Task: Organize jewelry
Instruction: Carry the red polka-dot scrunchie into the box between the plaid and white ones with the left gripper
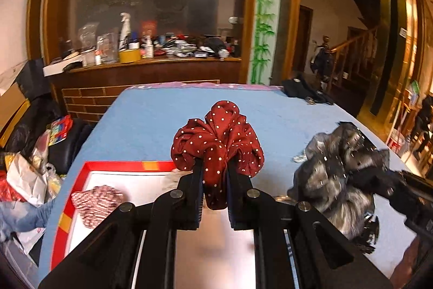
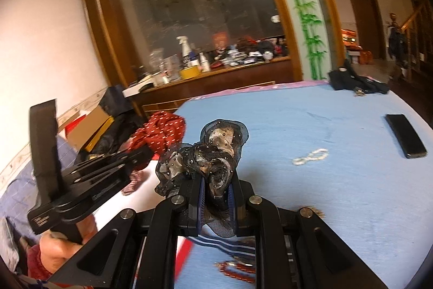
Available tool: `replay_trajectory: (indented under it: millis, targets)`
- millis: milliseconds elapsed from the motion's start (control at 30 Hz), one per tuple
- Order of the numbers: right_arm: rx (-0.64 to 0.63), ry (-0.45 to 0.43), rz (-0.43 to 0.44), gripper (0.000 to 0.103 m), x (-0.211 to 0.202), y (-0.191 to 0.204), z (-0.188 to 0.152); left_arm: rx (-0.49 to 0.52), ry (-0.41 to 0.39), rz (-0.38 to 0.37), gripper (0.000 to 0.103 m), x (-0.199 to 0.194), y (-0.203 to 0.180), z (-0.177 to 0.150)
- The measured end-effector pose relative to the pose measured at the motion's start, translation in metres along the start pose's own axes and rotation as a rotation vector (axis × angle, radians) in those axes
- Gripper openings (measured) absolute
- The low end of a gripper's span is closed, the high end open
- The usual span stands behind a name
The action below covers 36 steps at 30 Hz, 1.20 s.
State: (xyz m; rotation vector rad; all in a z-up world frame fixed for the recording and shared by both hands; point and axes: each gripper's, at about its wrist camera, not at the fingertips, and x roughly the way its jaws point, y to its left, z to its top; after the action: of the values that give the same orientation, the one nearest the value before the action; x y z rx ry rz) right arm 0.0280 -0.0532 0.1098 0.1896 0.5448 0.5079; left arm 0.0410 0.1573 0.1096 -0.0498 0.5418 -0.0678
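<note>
The left hand-held gripper (image 1: pixel 215 188) clamps a red dotted scrunchie (image 1: pixel 217 140) directly above the red-rimmed tray (image 1: pixel 89 167), nearer it than the right hand-held gripper (image 2: pixel 215 191), which clamps a dark gauzy scrunchie (image 2: pixel 211 153) just beside the tray, over the blue bench (image 2: pixel 324 194).

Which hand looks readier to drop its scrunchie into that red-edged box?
Probably the left. Its hand-held gripper holds the red dotted scrunchie right over the red-edged box; the right one, gripping the black scrunchie, sits beside it.
</note>
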Motion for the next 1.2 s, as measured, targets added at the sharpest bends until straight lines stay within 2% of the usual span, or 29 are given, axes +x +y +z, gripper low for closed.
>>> replay_trajectory:
  millis: [267, 500, 700, 900, 1200]
  targets:
    - [-0.031, 0.031, 0.063, 0.016, 0.024, 0.032, -0.004, -0.064, 0.043, 0.074, 0.013, 0.012, 0.04, 0.001]
    - [-0.046, 0.059, 0.095, 0.016, 0.045, 0.05, -0.011, -0.11, 0.12, 0.131, 0.013, 0.032, 0.069, -0.004]
    - [-0.065, 0.112, 0.117, 0.017, 0.063, 0.055, -0.025, -0.131, 0.169, 0.171, 0.013, 0.043, 0.082, -0.009]
    - [-0.083, 0.148, 0.122, 0.017, 0.074, 0.053, -0.033, -0.142, 0.215, 0.178, 0.013, 0.055, 0.086, -0.013]
    - [-0.119, 0.189, 0.127, 0.017, 0.08, 0.061, -0.045, -0.148, 0.237, 0.183, 0.013, 0.057, 0.087, -0.017]
